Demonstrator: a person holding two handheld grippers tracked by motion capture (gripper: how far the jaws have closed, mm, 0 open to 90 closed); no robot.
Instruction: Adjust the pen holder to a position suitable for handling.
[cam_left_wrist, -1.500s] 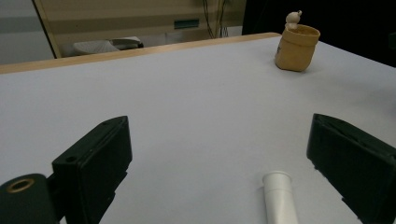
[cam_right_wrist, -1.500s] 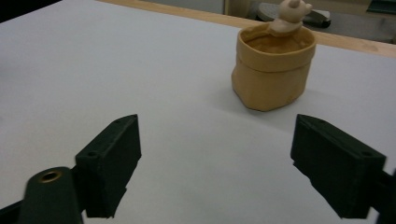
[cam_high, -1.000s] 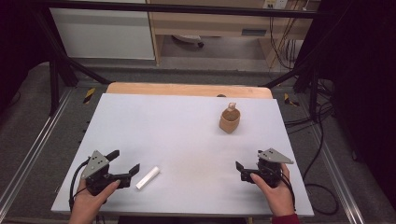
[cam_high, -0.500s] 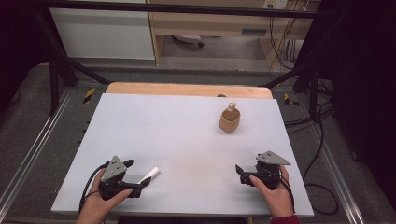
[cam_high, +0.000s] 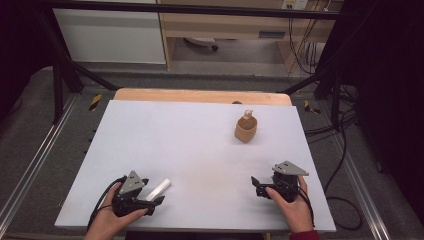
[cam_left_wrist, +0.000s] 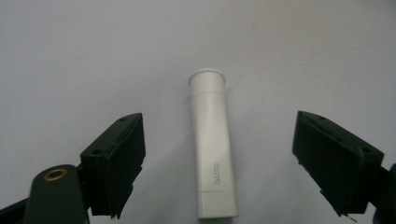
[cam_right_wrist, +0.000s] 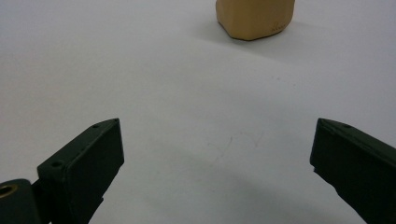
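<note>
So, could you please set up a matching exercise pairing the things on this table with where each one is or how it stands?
Things:
1. white tube
2. tan cup
3. right gripper
4. left gripper

Places or states:
A. jaws open over bare table
B. lying flat between open jaws
C. standing at the far right of the table
D. jaws just closing around the tube, not yet touching it

Pairs: 1-B, 2-C, 3-A, 4-D

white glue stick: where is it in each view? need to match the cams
High view: white glue stick lies low left on the table, at the left gripper.
Left gripper view: centre, between the open jaws, untouched.
Right gripper view: not in it.
Shared landmark: the tan cup, also at top of the right gripper view.
</note>
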